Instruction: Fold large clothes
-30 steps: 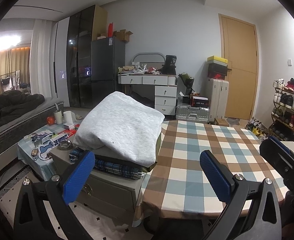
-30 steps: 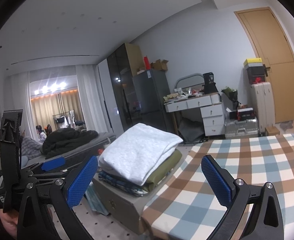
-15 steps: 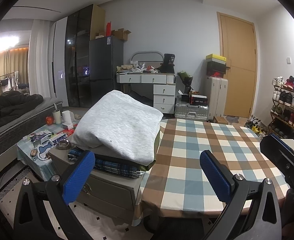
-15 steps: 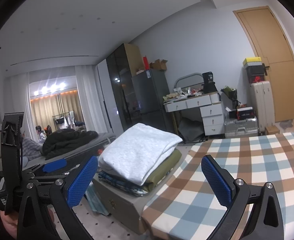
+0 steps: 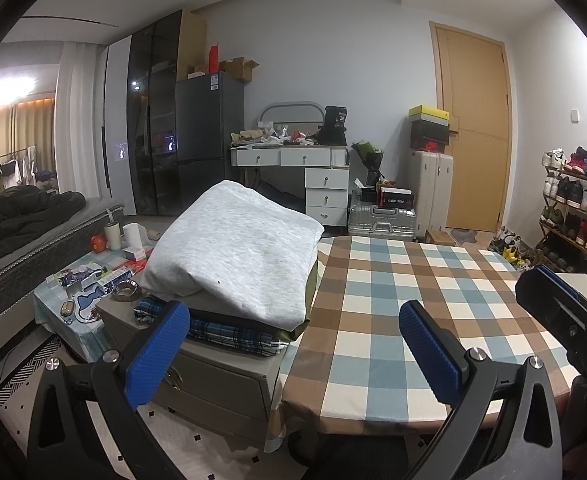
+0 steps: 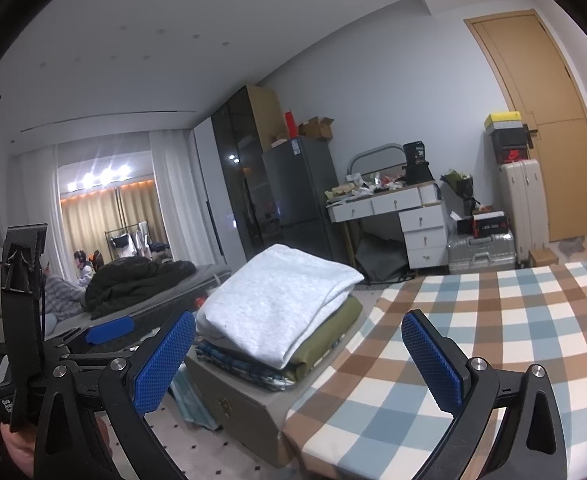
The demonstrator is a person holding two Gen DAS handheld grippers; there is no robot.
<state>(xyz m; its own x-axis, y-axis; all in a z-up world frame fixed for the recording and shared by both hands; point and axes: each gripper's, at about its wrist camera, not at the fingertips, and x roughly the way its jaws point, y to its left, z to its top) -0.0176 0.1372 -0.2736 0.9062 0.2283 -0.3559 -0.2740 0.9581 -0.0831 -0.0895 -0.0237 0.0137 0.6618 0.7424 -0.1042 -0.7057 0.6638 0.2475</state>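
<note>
left gripper spread, empty | right gripper spread, empty | grey sweatshirt tops left stack | advice: pinch its near edge only, lift clear onto checked table

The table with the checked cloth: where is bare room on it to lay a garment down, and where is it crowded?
The table shows bare checked cloth from the clothes stack at its left edge across to the right gripper. The box under the stack is nearly covered. The low table further left is crowded with small items. Both grippers, including the left gripper, are open.
</note>
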